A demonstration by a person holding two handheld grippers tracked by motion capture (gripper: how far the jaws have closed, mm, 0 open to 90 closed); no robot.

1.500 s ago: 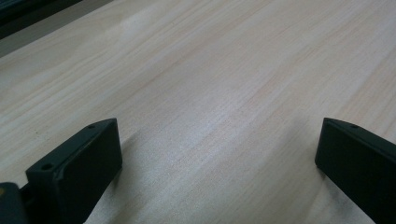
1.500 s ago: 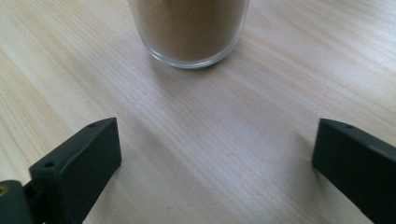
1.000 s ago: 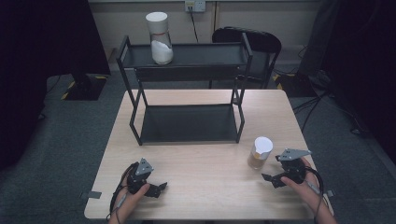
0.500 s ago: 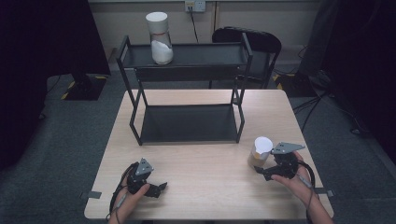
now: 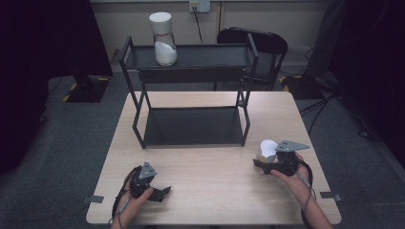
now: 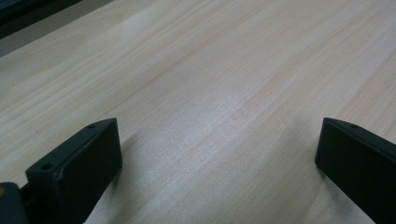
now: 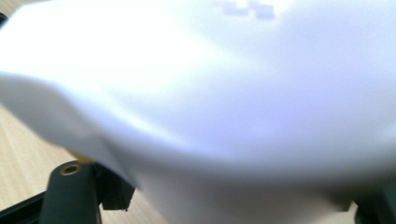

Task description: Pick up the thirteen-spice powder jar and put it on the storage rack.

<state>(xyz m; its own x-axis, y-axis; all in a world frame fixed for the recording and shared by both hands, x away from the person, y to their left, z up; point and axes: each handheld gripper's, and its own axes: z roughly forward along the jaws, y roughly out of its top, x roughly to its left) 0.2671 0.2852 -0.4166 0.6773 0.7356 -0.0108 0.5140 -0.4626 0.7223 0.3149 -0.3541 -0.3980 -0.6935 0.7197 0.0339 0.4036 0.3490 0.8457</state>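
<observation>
— So where is the jar (image 5: 265,150) sitting?

— Near the right edge of the tabletop (image 5: 215,181), toward the front, just ahead of the right gripper (image 5: 263,163). It has a white lid and something tan below it. In the right gripper view the lid looms huge and blurred, right up against the camera.

— And the jaws there?

— They have just been closing, with the jar between them. Seen from above they seem to pinch it low down, though the pads themselves are hidden by the lid.

— The other hand?

— Resting by the front left corner. The left gripper (image 5: 162,192) lies low over bare wood, jaws spread wide with nothing between them.

— Anything else around?

— A black two-tier shelf (image 5: 191,126) at the back edge, with a second white-lidded jar (image 5: 163,40) on its top tier, toward the left end.
</observation>
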